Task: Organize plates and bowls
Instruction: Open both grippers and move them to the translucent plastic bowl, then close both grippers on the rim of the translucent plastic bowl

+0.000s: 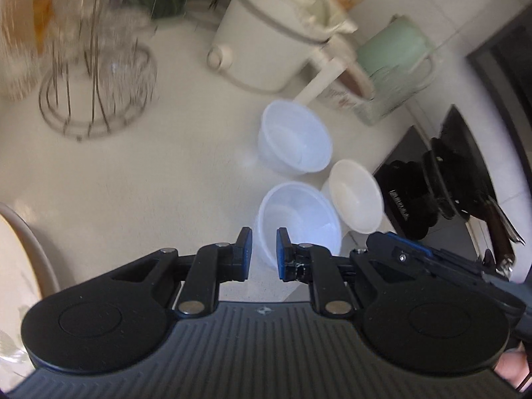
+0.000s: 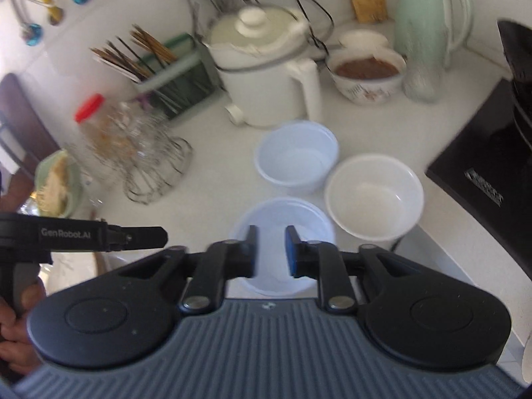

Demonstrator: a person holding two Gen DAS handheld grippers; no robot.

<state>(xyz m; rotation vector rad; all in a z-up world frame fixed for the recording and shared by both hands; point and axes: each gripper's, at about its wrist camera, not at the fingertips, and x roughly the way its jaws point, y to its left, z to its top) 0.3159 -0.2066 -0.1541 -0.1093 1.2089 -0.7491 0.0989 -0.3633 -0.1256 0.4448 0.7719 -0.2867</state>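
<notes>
Left wrist view: left gripper (image 1: 264, 252) angled steeply down at white countertop (image 1: 133, 183), jaws a narrow gap apart, nothing between blue pads (image 1: 246, 249). Just beyond fingertips, near translucent bowl (image 1: 299, 219); far translucent bowl (image 1: 296, 139) behind it, white bowl (image 1: 355, 199) touching or just beside near one on the right. Right gripper's body entering at lower right, thumb tip showing at the corner. Wire cup rack (image 1: 96, 99) blurred at upper left, white electric pot (image 1: 266, 40) and mint-green kettle (image 1: 395, 53) at the back, black cooktop (image 1: 415, 199) to the right.

Right wrist view: right gripper (image 2: 271, 249) tilted down over near translucent bowl (image 2: 282, 219), jaws slightly parted, holding nothing; bowl seen through the gap, contact not clear. Far translucent bowl (image 2: 296, 156) and white bowl (image 2: 374, 196) resting apart on the counter. Left gripper's black finger (image 2: 139, 237) reaching in level from the left, hand (image 2: 16, 329) wrapped round its handle. Floral bowl of brown food (image 2: 365, 76) beside the kettle.
</notes>
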